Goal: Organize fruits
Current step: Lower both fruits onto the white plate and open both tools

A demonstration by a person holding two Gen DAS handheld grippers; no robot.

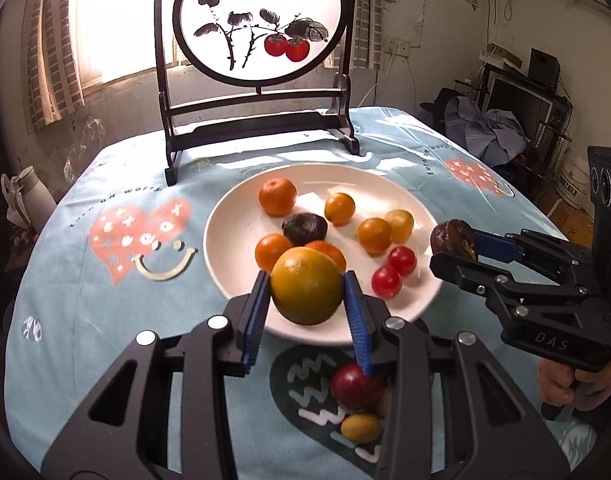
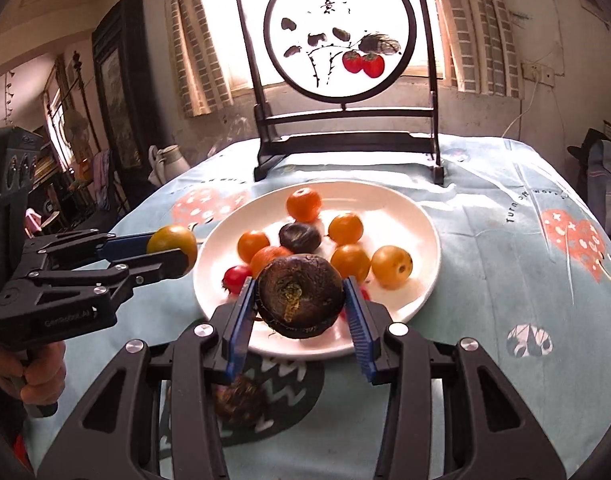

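STEP: carrying fruit to white plate (image 1: 225, 240) | LEFT: left claw (image 1: 307, 292) clamps a yellow-green citrus (image 1: 305, 284) above near rim | RIGHT: right claw (image 2: 301, 292) grips a dark brown fruit (image 2: 299, 294) over plate | NEXT: likely lower, release among the oranges; several fruits wait on the worktop (image 1: 85, 300)

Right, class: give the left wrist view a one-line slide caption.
Left gripper holds a yellow-green round citrus fruit above the white round plate of fruit.

We see a yellow-green orange (image 1: 306, 285) and a dark brown wrinkled fruit (image 2: 300, 295), each clamped and lifted over the near rim of the white plate (image 1: 233, 248). On it lie oranges, two red cherry tomatoes (image 1: 393, 272) and another dark fruit (image 1: 304, 229).
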